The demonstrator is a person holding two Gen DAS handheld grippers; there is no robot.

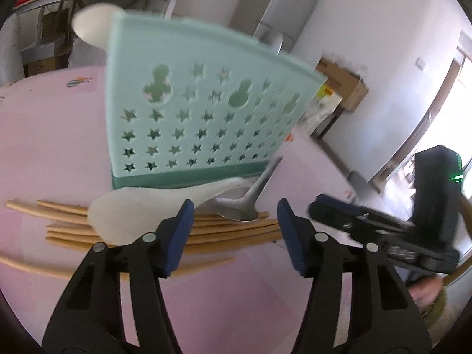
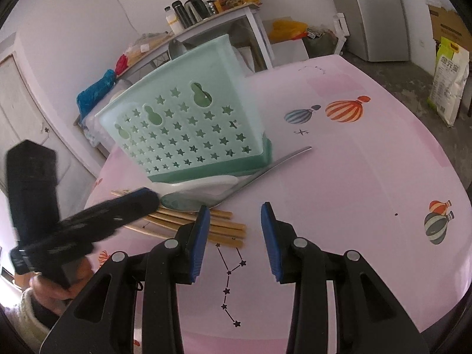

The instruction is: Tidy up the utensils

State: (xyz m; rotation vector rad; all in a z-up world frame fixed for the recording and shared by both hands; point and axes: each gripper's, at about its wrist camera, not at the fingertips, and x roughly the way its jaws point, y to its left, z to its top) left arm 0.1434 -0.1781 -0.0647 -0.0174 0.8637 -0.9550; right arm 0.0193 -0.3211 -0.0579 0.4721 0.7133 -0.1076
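A mint-green utensil holder with star cut-outs stands on the pink table; it also shows in the right wrist view. In front of it lie a white plastic spoon, a metal spoon and several wooden chopsticks. The metal spoon, the white spoon and the chopsticks show in the right wrist view too. My left gripper is open and empty just above the chopsticks. My right gripper is open and empty near the chopstick ends.
A white spoon and a metal utensil stick out of the holder's top. The right gripper appears at the right of the left wrist view. A cluttered shelf, a fridge and cardboard boxes stand behind the table.
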